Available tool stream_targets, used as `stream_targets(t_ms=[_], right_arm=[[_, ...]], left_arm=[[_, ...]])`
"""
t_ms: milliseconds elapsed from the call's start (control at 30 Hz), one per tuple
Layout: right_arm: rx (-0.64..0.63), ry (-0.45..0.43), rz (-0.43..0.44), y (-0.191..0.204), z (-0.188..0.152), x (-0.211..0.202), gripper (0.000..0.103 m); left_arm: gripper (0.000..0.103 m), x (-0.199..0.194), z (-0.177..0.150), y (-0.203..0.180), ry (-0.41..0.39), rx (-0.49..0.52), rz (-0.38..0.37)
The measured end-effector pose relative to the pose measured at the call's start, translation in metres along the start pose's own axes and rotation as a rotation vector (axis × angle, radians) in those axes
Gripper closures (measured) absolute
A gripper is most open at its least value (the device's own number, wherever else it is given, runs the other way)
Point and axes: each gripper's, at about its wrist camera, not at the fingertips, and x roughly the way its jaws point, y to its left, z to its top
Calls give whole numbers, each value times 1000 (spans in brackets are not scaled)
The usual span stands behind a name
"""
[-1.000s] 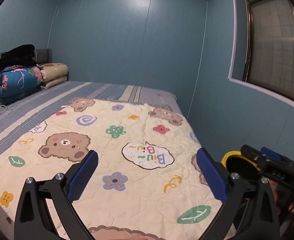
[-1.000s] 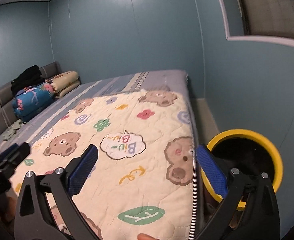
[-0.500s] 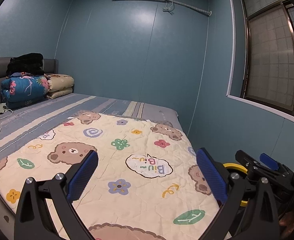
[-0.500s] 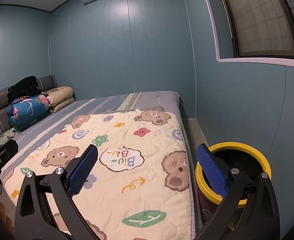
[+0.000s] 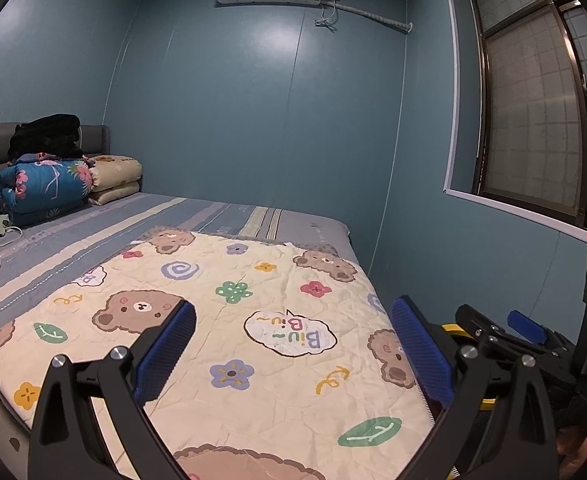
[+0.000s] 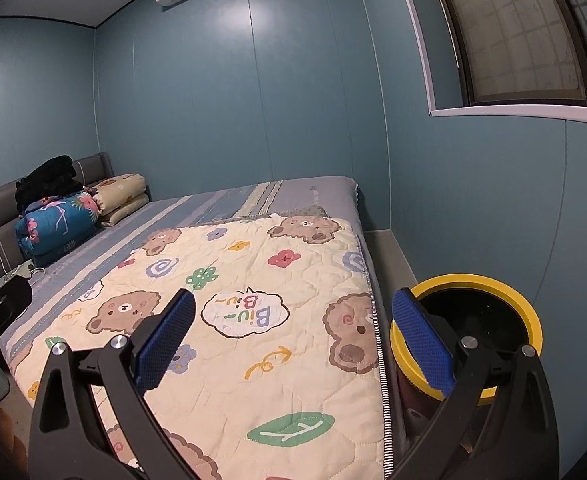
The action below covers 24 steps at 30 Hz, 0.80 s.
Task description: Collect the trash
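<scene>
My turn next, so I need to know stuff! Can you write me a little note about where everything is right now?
Left gripper: open, holding nothing, above the bear quilt.
Right gripper: open, holding nothing, near the bed's right edge.
Yellow-rimmed bin: on the floor between the bed and the wall.
Done: nothing picked up that I can see.
Left: no trash shows on the quilt, so look around for some, then drop it in the bin.

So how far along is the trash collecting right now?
Nothing looks collected: no trash shows on the cream bear-print quilt. In hand: nothing; the left gripper and right gripper are open and empty. Left: finding trash for the yellow-rimmed black bin beside the bed.
</scene>
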Motion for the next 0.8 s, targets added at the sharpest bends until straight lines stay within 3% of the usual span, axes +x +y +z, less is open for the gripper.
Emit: stream_targets(t_ms=[800], right_arm=[[4,21,7,-3,-1,4,8]], left_arm=[[8,2,1,-2,-3,7,-3]])
